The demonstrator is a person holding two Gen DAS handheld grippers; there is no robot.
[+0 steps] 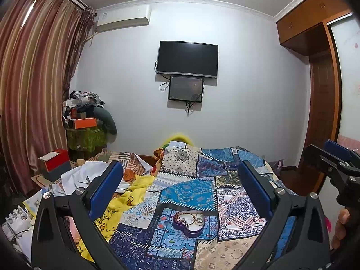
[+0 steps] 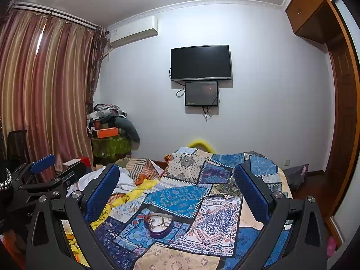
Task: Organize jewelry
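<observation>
- Two grippers hang side by side above a bed, both aimed level across it at the far wall.
- Left gripper [image 1: 180,175]: its blue-padded fingers [image 1: 105,189] stand spread wide with nothing between them.
- Right gripper [image 2: 177,177]: its fingers [image 2: 102,192] are equally wide apart and hold nothing; in the left wrist view it shows at the far right edge [image 1: 337,157], with part of a hand [image 1: 342,227] below it.
- A purple heart-shaped jewelry tray [image 1: 188,222] lies on the patchwork bedspread [image 1: 193,191], ahead of and below the left gripper, between the lines of its fingers, touched by neither.
- From the right gripper the tray [image 2: 158,225] sits ahead, low and slightly left of centre.
- Bracelets and rings [image 2: 157,220] lie heaped inside the tray.
</observation>
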